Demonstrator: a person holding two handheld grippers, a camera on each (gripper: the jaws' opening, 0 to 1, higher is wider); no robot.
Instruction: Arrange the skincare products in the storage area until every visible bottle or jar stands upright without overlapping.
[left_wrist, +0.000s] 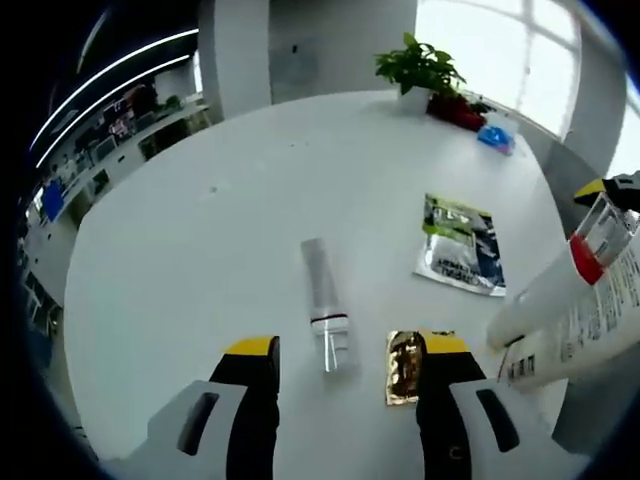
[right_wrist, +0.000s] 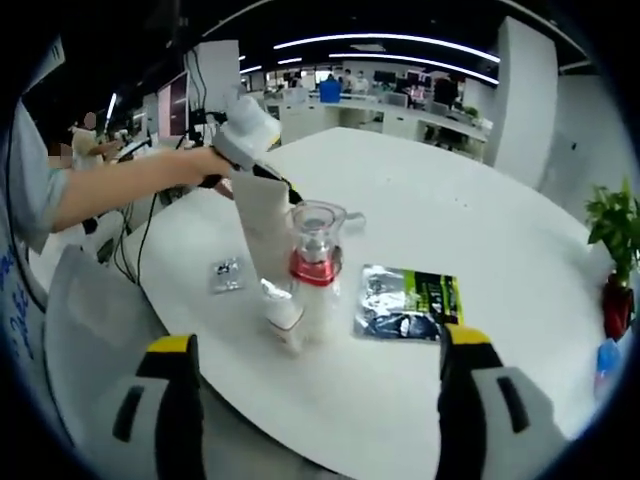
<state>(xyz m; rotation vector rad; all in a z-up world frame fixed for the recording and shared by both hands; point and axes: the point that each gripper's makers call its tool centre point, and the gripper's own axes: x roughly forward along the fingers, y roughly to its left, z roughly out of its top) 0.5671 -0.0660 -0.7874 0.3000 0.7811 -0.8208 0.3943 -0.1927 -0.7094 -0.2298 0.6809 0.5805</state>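
On the round white worktop (left_wrist: 200, 250) a slim silver tube (left_wrist: 325, 300) lies flat in the left gripper view, its long axis running near to far. Its clear cap end points toward the camera, and a dark band rings it just ahead of the cap. It sits between and just beyond the left gripper (left_wrist: 347, 372), whose yellow-tipped fingers (left_wrist: 252, 352) stand spread apart with nothing between them. A small gold sachet (left_wrist: 404, 367) lies flat touching the inner side of the right-hand finger. Farther right a silver and green foil pouch (left_wrist: 458, 243) lies flat, and at the far edge stand a potted plant (left_wrist: 420, 68) and a blue packet (left_wrist: 496, 138).

At the right edge of that view a white bottle (left_wrist: 585, 310) with printed text, a red collar and a clear cap is tilted, cap end pointing up and right, base down and left; it appears to be off the worktop.

In the right gripper view the same white bottle (right_wrist: 310, 285) points away from the camera along the right gripper (right_wrist: 318, 360); whether the widely spaced fingers (right_wrist: 172, 372) actually clamp it I cannot tell. Beyond it is a person's arm (right_wrist: 130, 185). A small clear sachet (right_wrist: 227, 273) lies to the left.
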